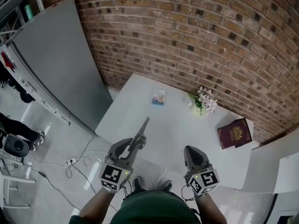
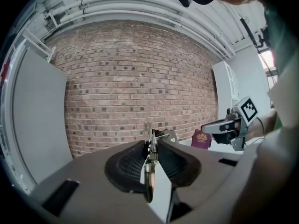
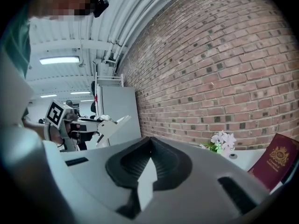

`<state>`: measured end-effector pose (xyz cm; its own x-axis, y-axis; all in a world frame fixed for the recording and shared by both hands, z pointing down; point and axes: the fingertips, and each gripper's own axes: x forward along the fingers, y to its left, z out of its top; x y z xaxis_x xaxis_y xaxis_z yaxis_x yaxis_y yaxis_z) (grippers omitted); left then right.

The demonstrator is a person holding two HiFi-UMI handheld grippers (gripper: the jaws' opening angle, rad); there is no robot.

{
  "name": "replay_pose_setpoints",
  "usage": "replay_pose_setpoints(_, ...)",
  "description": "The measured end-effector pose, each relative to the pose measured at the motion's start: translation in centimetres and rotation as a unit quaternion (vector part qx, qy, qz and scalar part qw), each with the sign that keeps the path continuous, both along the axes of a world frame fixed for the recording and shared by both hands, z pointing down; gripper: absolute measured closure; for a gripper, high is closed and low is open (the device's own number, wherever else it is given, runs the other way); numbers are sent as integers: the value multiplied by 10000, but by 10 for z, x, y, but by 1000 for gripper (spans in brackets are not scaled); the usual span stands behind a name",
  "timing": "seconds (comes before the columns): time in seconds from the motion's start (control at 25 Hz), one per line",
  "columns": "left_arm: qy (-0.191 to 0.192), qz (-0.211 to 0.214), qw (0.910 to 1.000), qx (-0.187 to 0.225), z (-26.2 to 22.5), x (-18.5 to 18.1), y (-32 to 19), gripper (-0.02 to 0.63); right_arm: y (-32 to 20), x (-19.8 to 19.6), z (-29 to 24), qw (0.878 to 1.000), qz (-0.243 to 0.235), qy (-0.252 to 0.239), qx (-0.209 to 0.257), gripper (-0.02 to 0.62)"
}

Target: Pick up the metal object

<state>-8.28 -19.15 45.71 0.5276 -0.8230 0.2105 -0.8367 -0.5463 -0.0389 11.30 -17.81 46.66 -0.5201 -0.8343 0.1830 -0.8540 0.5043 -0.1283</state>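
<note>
Both held near level | left gripper [image 1: 134, 146] clamps metal object [image 1: 144, 127] | right gripper [image 1: 191, 151] closed

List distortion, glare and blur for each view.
Head view: fisheye bows the brick wall; the white table is bright, with no hard shadows. Left gripper view: dark rounded corners; the metal object near the lens looks soft. Right gripper view: the ceiling lamp glares, and the edges darken.
</note>
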Motion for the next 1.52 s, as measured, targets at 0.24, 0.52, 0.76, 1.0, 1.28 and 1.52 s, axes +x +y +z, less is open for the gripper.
replay_pose_setpoints(0.24, 194, 74, 9997, 159, -17, 3, -1, 531, -8, 5, -9, 9999, 60, -97, 102, 594)
replay_pose_setpoints(0.52, 262, 127, 9995, 73, -14, 4, -2, 531, -10, 4, -7, 9999, 3, -66, 114, 594)
replay_pose_setpoints(0.76, 266, 140, 9995, 34, -12, -1, -3, 531, -11, -3, -9, 9998, -86, 2, 171, 594)
replay_pose_setpoints(1.0, 277, 111, 9996, 33, -10, -5, -4, 531, -13, -3, -10, 9997, -85, 52, 209, 594)
replay_pose_setpoints(1.28, 261, 121, 9996, 23, -6, -7, -6, 531, -14, -3, -10, 9997, -64, 70, 222, 594)
replay_pose_setpoints(1.52, 252, 154, 9996, 38, -4, -7, -6, 531, -13, -3, -9, 9997, -17, 108, 213, 594)
